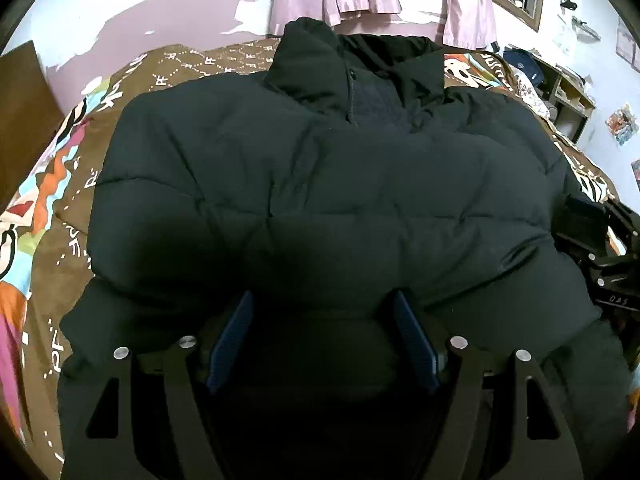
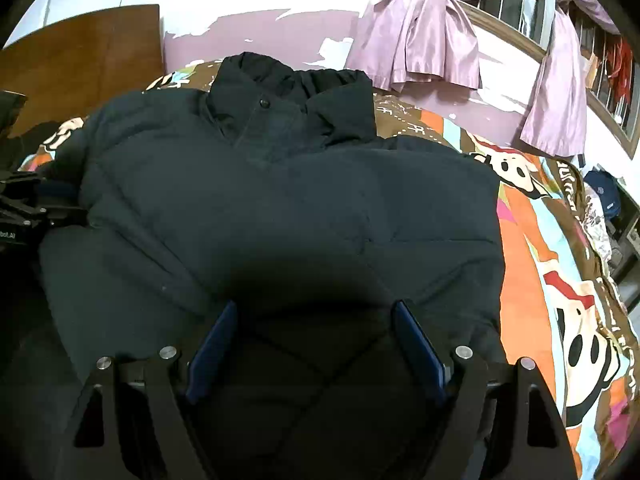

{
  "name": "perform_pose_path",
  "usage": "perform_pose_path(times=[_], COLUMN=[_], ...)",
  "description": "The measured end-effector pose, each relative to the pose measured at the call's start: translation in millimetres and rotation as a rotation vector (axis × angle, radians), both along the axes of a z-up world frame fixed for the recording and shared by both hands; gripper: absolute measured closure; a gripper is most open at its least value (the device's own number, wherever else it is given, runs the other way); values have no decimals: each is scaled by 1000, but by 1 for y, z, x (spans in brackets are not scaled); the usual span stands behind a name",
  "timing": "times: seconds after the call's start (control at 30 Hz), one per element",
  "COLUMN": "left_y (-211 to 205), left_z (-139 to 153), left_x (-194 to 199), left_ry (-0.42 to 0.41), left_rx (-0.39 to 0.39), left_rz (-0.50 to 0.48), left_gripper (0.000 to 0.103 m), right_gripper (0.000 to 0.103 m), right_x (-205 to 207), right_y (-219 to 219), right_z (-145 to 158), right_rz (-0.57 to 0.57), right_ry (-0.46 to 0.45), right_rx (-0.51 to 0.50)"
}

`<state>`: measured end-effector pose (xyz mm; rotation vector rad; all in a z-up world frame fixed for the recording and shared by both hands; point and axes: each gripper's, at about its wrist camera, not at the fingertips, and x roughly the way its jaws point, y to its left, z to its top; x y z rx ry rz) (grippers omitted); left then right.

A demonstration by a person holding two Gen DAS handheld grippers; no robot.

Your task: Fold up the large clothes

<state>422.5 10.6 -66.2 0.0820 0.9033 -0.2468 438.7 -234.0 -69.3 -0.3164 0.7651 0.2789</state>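
Note:
A large black puffer jacket [image 1: 320, 184] lies spread on the bed, its collar [image 1: 316, 56] at the far end and a sleeve folded across the body. My left gripper [image 1: 324, 300] hovers over the jacket's near edge, blue pads [image 1: 236, 332] wide apart, with only the jacket's surface showing between them. In the right wrist view the same jacket [image 2: 288, 208] fills the frame. My right gripper [image 2: 316, 308] stands open above its near part, and nothing is pinched. The left gripper [image 2: 24, 208] shows at the left edge there, beside the jacket.
The bed carries a brown and multicoloured cartoon blanket [image 2: 560, 280]. A wooden headboard [image 2: 80, 56] stands at the left. Pink curtains [image 2: 424, 40] hang by a barred window behind. Shelves with clutter [image 1: 568, 92] stand at the far right.

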Motion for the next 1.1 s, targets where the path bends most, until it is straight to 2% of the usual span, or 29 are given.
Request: perform_pose_path(times=[0.33, 0.47, 0.53, 0.6, 0.63, 0.7, 0.77, 0.83, 0.9, 0.97, 1.1], left_y=[-3, -2, 5, 16, 21, 28, 29, 25, 18, 13, 4], left_z=[-6, -5, 1, 13, 19, 35, 53, 72, 92, 102, 109], left_x=[-2, -5, -5, -4, -2, 10, 29, 51, 80, 105, 162], left_ry=[-40, -60, -60, -45, -39, -35, -52, -90, -121, -111, -53], left_rx=[18, 6, -45, -163, -216, -279, -280, -245, -202, -212, -245], left_rz=[3, 0, 15, 14, 3, 2, 22, 26, 41, 57, 135], left_gripper=[35, 34, 34, 34, 33, 33, 33, 33, 32, 28, 28], right_gripper=[20, 17, 17, 16, 11, 10, 10, 10, 10, 10, 13], right_x=[-1, 0, -1, 0, 4, 22, 50, 86, 120, 152, 202], right_y=[0, -6, -12, -21, -24, -29, -35, -37, -38, -37, -38], right_z=[-3, 4, 17, 36, 42, 56, 73, 84, 91, 96, 101], right_rz=[2, 15, 10, -10, -20, -51, -99, -127, -163, -178, -226], right_ry=[-16, 6, -8, -53, -58, -51, -41, 18, 78, 139, 180], right_rx=[13, 65, 108, 187, 215, 263, 318, 370, 378, 380, 431])
